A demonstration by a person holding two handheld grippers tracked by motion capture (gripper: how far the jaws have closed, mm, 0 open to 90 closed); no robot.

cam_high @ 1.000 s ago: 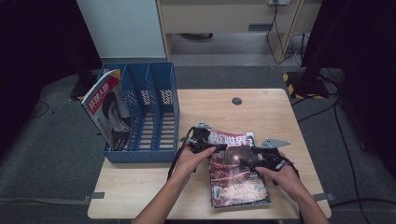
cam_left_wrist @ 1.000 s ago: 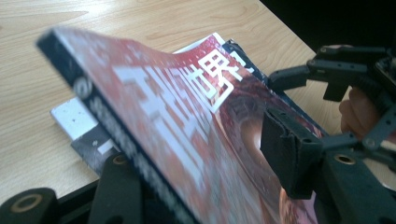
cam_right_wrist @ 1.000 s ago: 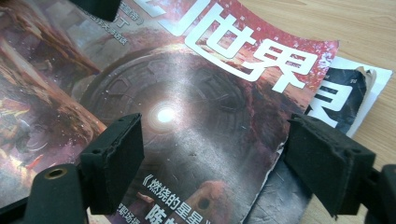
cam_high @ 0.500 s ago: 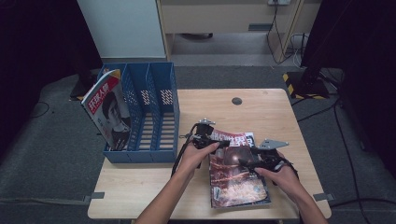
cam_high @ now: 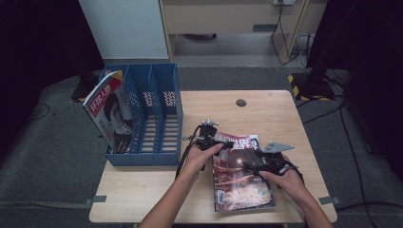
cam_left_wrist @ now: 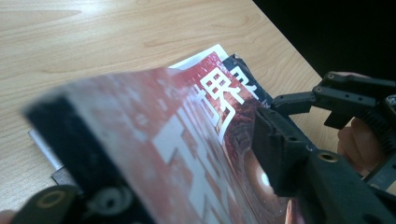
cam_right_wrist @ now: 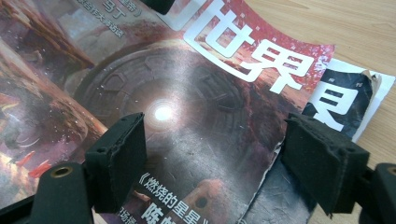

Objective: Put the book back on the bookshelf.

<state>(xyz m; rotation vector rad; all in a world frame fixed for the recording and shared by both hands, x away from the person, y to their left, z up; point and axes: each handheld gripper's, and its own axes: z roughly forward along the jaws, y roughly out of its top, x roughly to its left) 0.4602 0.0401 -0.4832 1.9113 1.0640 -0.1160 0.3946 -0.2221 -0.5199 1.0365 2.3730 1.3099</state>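
On the tabletop (cam_high: 157, 190) the top magazine (cam_high: 240, 178) lies on a small stack. Our left tongs (cam_high: 219, 142) have just been closing on its lifted corner. Our right tongs (cam_high: 250, 166) hover open over the cover. We should pinch only one magazine and lift slowly.

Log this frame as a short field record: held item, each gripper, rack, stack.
held item: red magazine, top of a stack on the table
left gripper: jaws have just been closing, magazine's top edge between them
right gripper: open, jaws over the cover, right edge between them
rack: blue, three slots, one magazine leaning in the left slot
under it: dark magazine
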